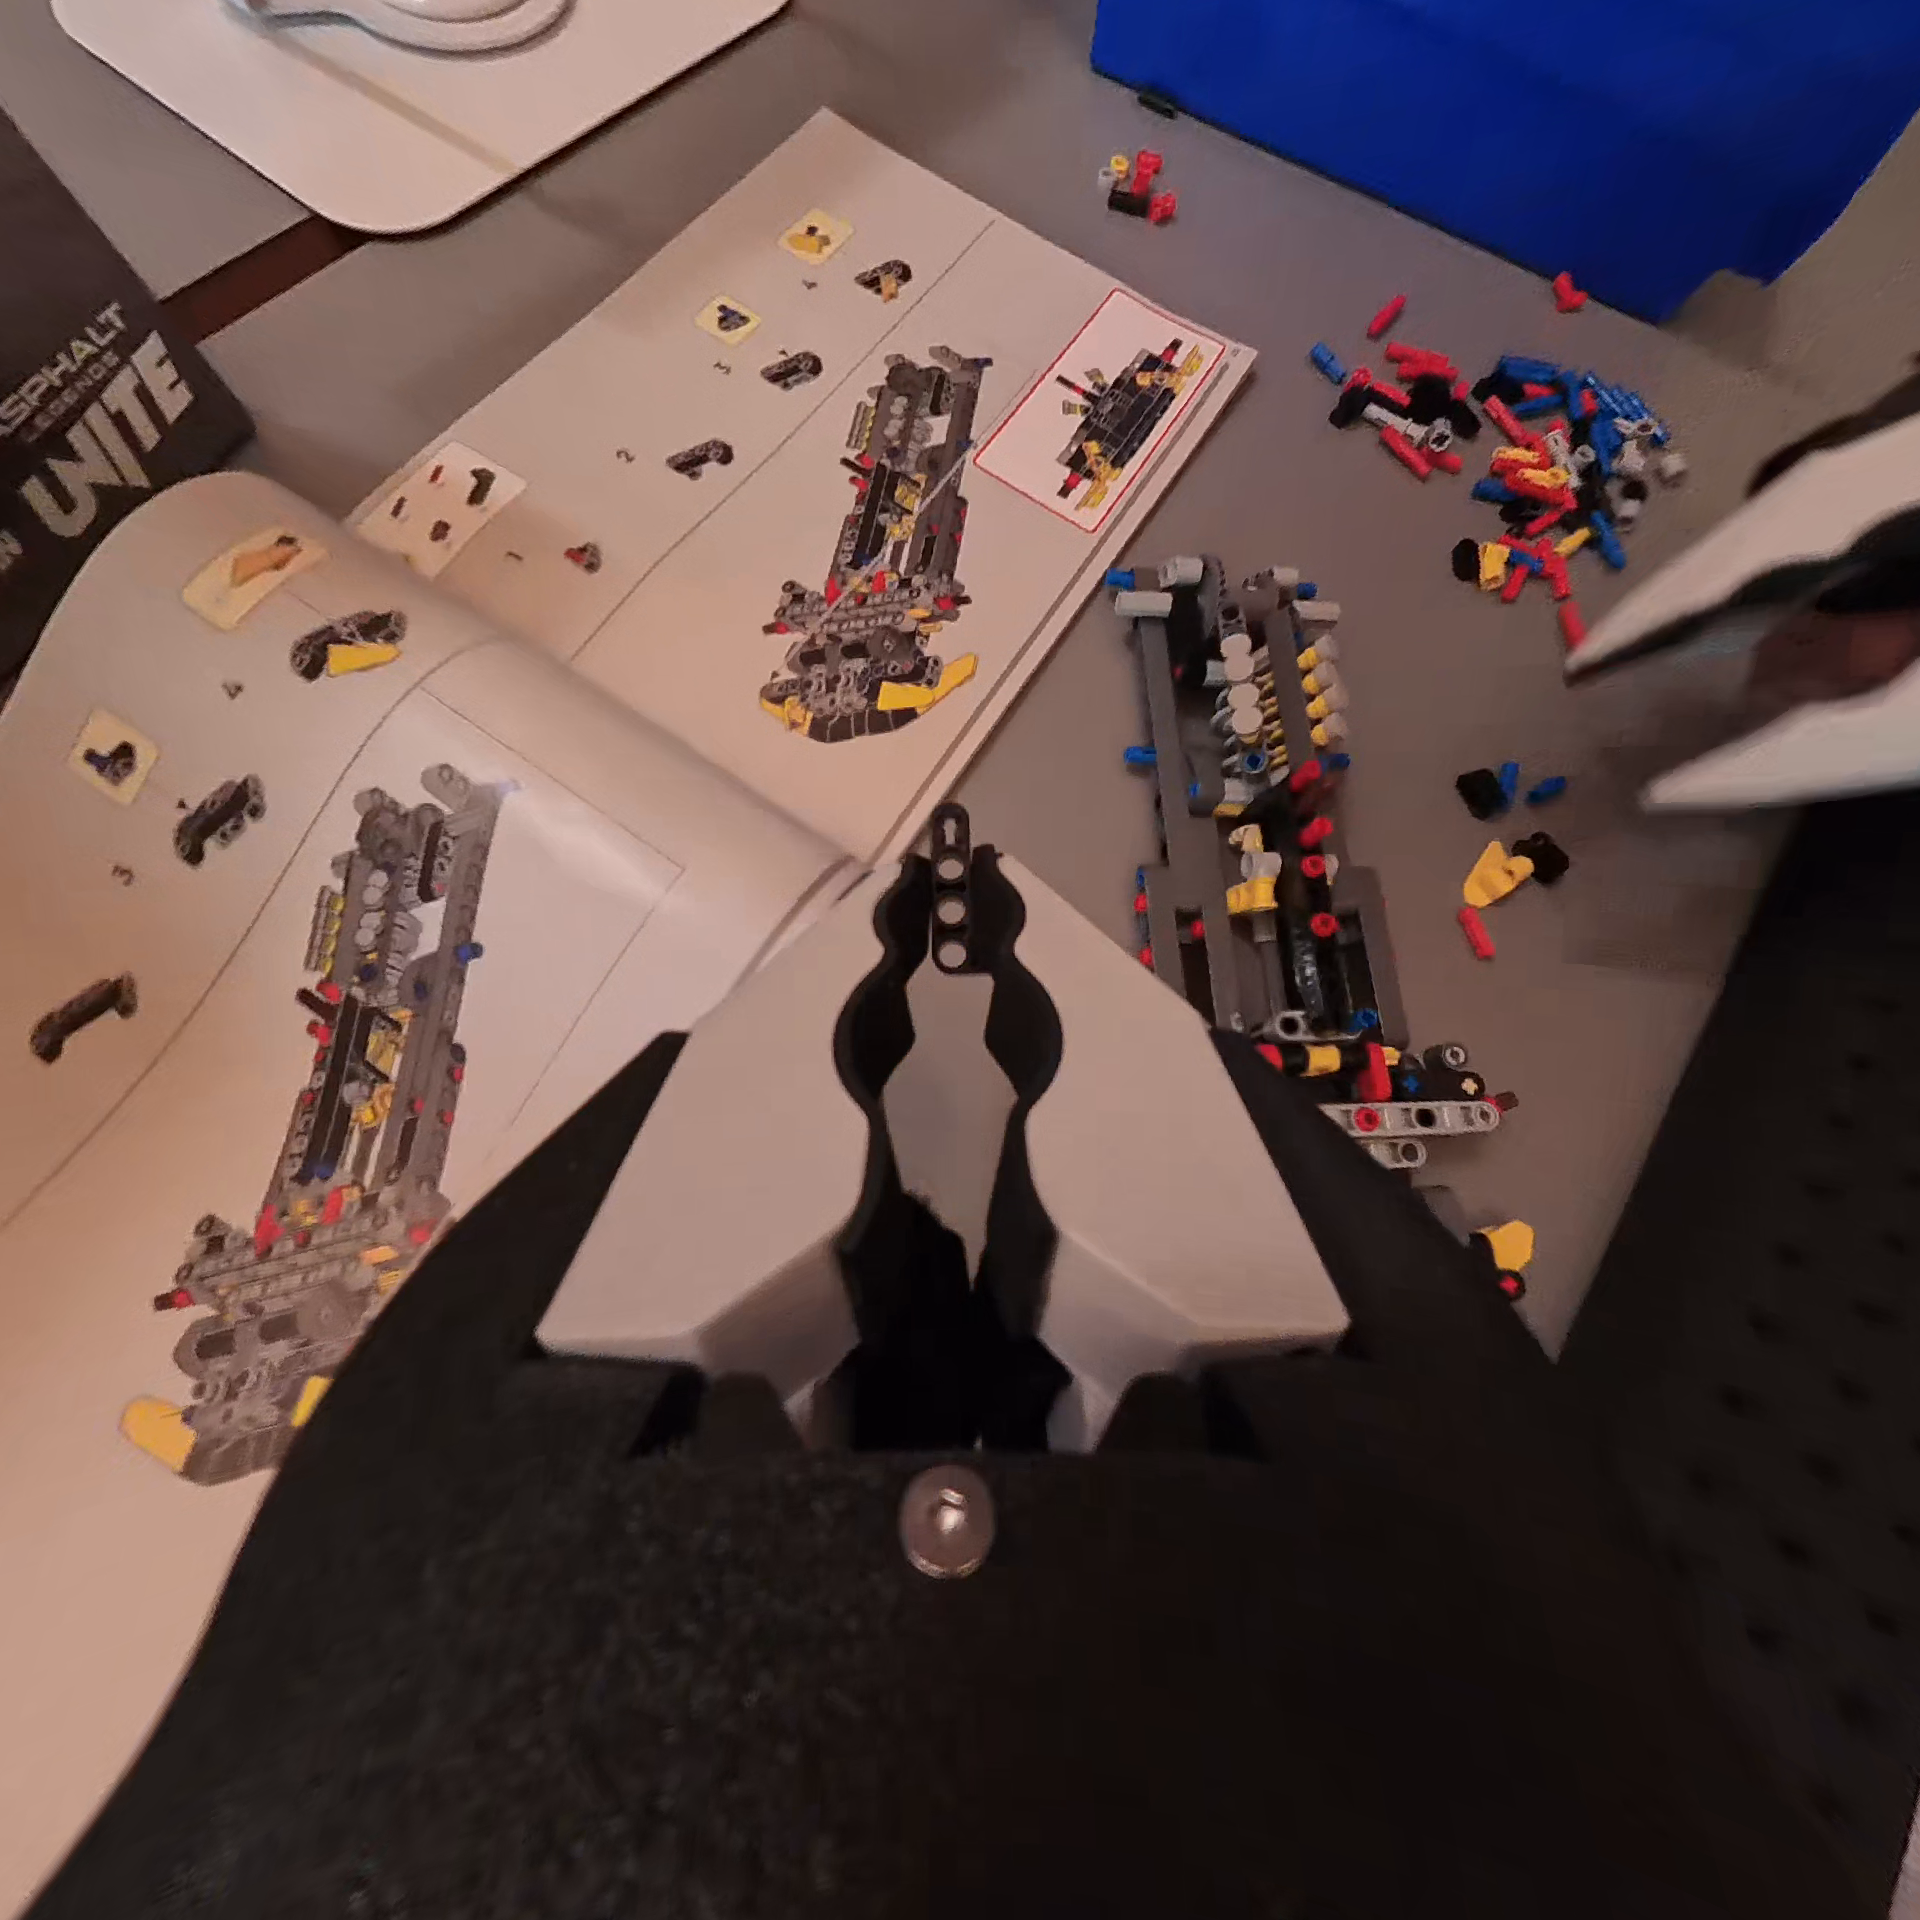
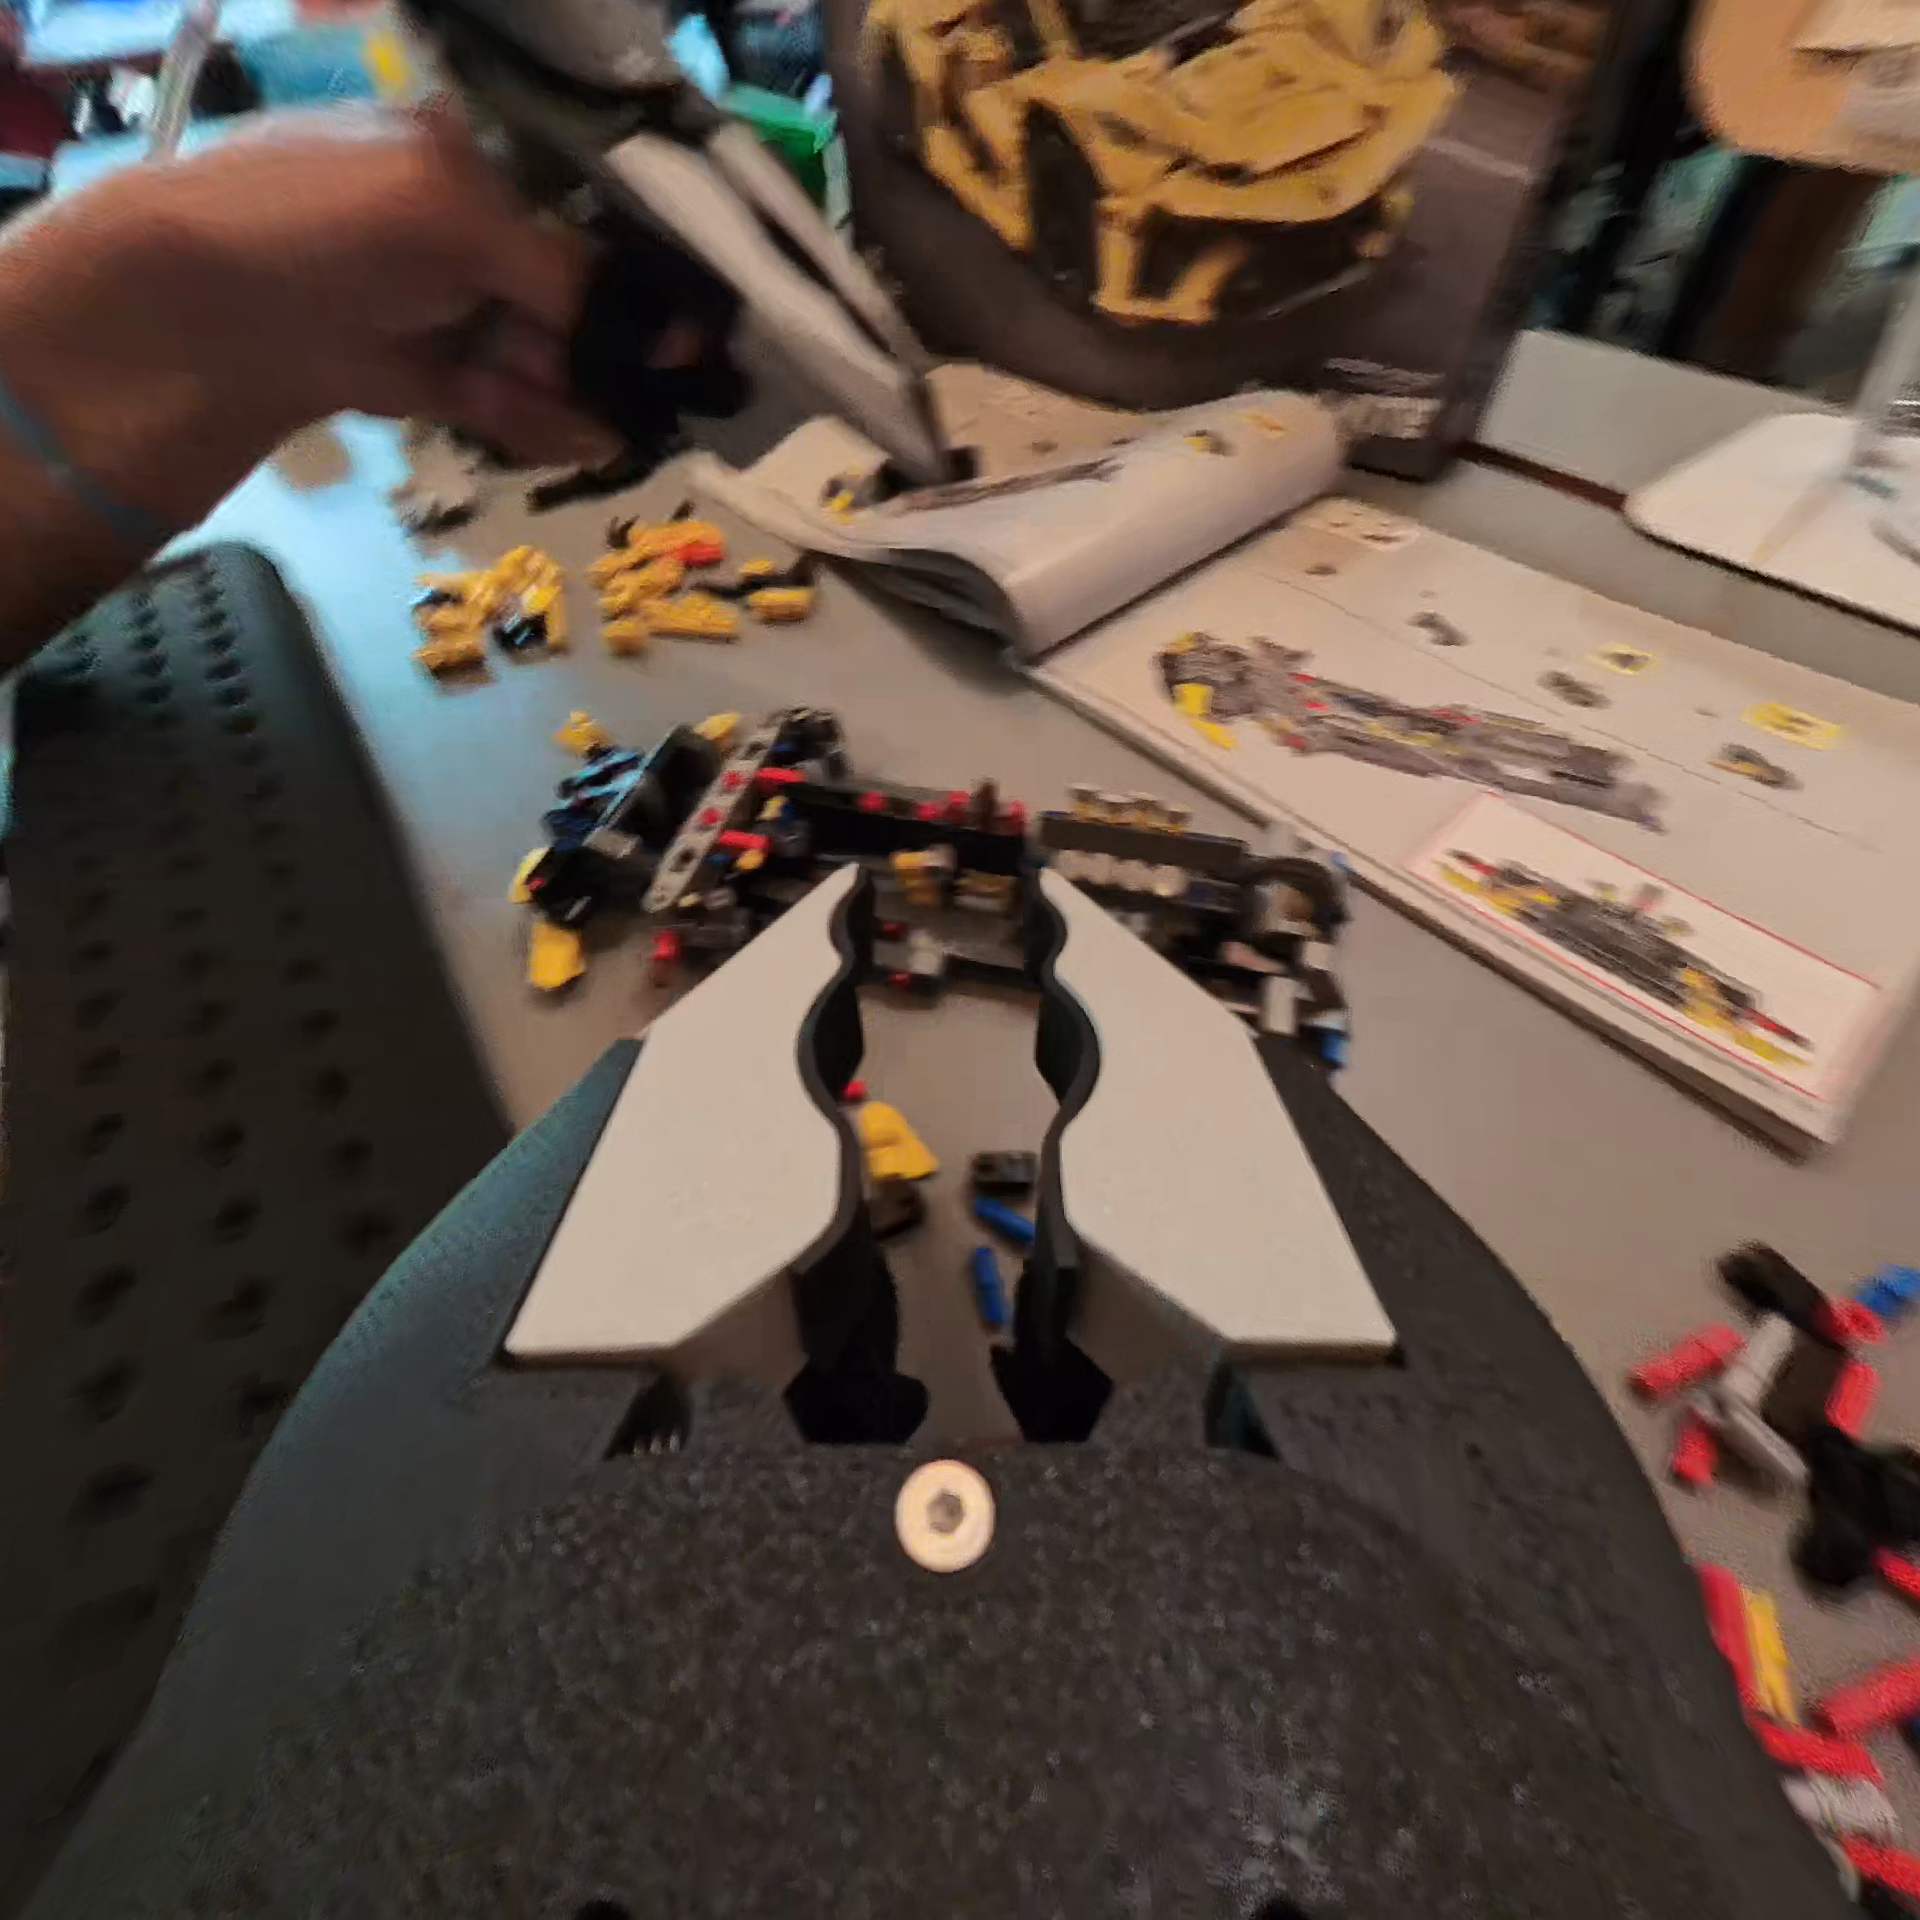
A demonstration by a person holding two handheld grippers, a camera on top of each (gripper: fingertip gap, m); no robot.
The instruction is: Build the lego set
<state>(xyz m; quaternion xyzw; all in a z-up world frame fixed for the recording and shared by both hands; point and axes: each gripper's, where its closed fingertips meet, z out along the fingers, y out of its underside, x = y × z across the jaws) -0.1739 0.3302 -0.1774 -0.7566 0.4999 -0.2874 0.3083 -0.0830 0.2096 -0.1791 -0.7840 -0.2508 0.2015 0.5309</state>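
The left gripper (image 1: pixel 951 883) is clamped on a short black holed lego beam (image 1: pixel 951 902), its long axis pointing out past the fingertips above the open instruction booklet (image 1: pixel 582 582). The right gripper (image 2: pixel 948 904), parted and empty, hovers beside the long grey lego chassis (image 2: pixel 935 862), which lies crosswise on the grey table (image 2: pixel 1507 1143)

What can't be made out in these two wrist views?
- Near end of the partly built model, left wrist view: hidden behind the left gripper, which is shut on a black beam.
- Model's middle, right wrist view: blurred and partly covered by the open right gripper.
- Blue bin, left wrist view: cut off by the top edge.
- Loose pieces, left wrist view: too small to identify.
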